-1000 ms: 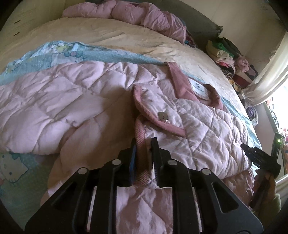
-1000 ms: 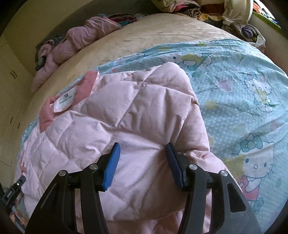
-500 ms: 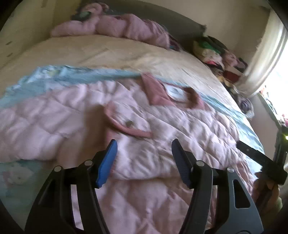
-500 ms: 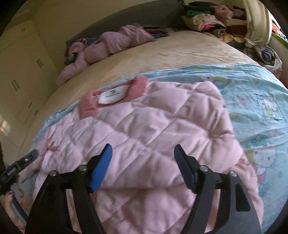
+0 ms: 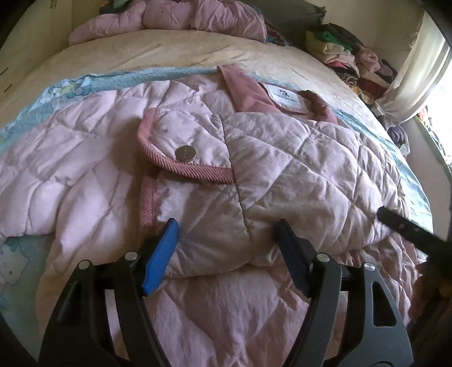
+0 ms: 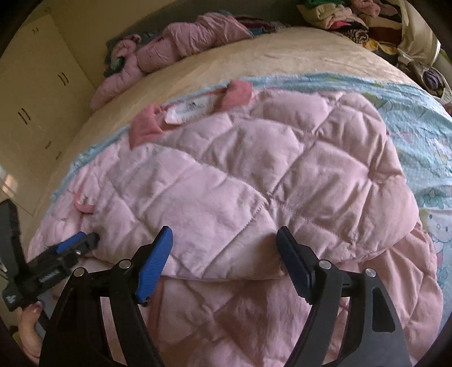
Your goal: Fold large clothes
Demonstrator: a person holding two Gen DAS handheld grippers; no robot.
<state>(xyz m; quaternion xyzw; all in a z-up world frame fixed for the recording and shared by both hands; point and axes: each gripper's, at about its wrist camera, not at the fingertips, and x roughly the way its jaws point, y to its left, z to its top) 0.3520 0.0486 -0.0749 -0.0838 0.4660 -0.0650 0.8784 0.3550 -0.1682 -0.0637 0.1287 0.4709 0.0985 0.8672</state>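
- The left tongs (image 5: 226,240) hung just above the pink quilted jacket (image 5: 282,169), its jaws spreading wider at that moment, gripping nothing; the folded edge of the jacket lay under the gap between them
- The right tongs (image 6: 224,248) stood released as well, jaws wide apart and clear of the fabric, with the jacket's (image 6: 240,183) folded lower edge just ahead of the tips
- The jacket lay spread on the bed (image 5: 169,48), directly ahead of and beneath both tongs, one quilted panel folded over the rest
- Ahead of the left tongs sat a pocket flap (image 5: 183,149) trimmed in darker pink, with a round metal snap (image 5: 185,153) on it
- Farther ahead lay the darker pink collar (image 5: 248,90) with a white label (image 5: 285,97), near the jacket's far edge
- A light blue cartoon-print sheet (image 6: 418,118) lay under the jacket, showing to the right of the right tongs and at the left of the left tongs
- In the right view the left tongs (image 6: 82,240) showed low on the left, tip close to the jacket's edge, held by a hand (image 6: 28,321)
- Beyond the jacket, at the far end of the bed, another pink quilted garment (image 5: 197,17) lay bunched
- Far ahead and to the right of the left tongs sat a pile of clothes (image 5: 353,56), beside a pale curtain (image 5: 418,70)
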